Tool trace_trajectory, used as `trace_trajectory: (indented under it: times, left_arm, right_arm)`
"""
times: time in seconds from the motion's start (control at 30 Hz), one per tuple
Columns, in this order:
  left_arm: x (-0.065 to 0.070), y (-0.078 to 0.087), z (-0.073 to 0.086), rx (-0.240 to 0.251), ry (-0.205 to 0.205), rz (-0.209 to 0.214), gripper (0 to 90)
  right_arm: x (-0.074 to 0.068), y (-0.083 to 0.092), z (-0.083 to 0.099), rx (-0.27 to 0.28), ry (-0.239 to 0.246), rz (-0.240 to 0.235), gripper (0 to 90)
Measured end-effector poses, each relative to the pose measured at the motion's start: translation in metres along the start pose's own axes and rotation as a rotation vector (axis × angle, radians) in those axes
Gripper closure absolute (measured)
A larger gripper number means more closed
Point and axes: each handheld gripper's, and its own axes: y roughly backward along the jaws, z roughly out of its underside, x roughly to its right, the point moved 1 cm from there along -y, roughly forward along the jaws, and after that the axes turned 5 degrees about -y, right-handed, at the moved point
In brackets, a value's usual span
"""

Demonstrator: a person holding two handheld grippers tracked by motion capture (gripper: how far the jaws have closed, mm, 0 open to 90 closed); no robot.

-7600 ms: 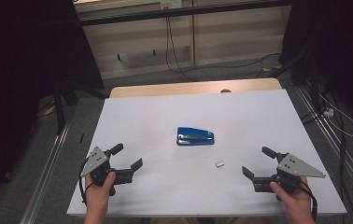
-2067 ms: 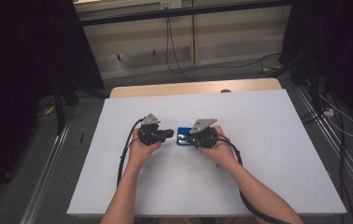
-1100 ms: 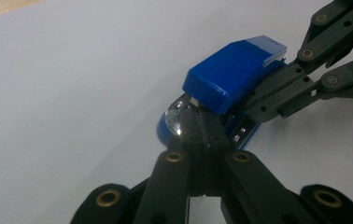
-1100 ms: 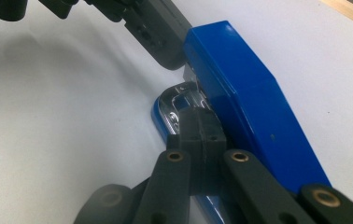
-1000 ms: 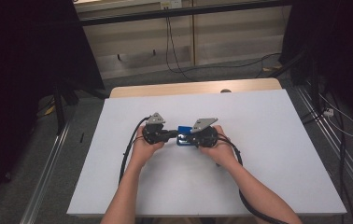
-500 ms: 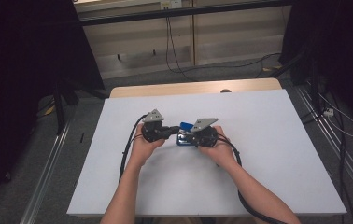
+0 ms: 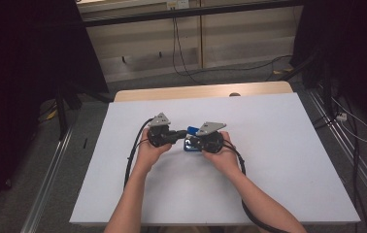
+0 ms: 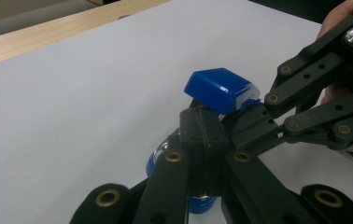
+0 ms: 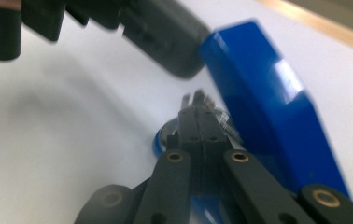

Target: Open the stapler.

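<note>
Left hand-held gripper (image 7: 177,136) and right hand-held gripper (image 7: 191,142) meeting mid-worktop (image 7: 288,160), each with jaws pressed together, pinching blue stapler (image 8: 221,89). Stapler: glossy blue plastic top lifting open, clear blue base sitting under jaws.

A: Where is the stapler (image 7: 191,138) sitting?

B: It is lying near the middle of the bench (image 7: 288,155), on the sheet (image 7: 123,194) that is covering most of the top. A bare strip of the bench is showing behind the sheet's far edge.

A: And the tools?

B: The left tool (image 7: 177,136) is coming at the stapler from its left, the right tool (image 7: 189,141) from its right. Their tips are meeting at it, so the stapler is sitting between the two hands.

A: Anything behind the bench?

B: Cables (image 7: 181,58) are hanging down over the floor past the far edge. More cables (image 7: 351,126) are lying on the floor to the right of the bench.
</note>
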Motion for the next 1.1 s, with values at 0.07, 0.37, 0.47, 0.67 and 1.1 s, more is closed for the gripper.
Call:
trace_trajectory:
  times: [0.07,0.37,0.47,0.67,1.1]
  left_arm:
    - [0.000,0.000,0.000,0.003,-0.002,-0.002,90.0]
    - [-0.001,0.000,0.002,0.019,0.016,-0.008,88.9]
    - [-0.002,-0.003,0.005,0.015,0.030,-0.008,88.5]
    - [0.001,-0.010,0.007,0.016,0.033,-0.005,90.0]
    - [0.001,-0.018,0.017,-0.031,0.027,-0.031,90.0]
  right_arm:
    - [-0.001,0.000,-0.002,0.011,-0.005,0.006,90.0]
    - [-0.006,-0.004,-0.001,0.053,-0.019,0.058,90.0]
    - [-0.007,-0.002,-0.002,0.075,-0.015,0.094,90.0]
    - [-0.006,0.002,-0.002,0.098,-0.030,0.119,90.0]
    - [-0.010,0.000,0.000,0.084,-0.010,0.138,90.0]
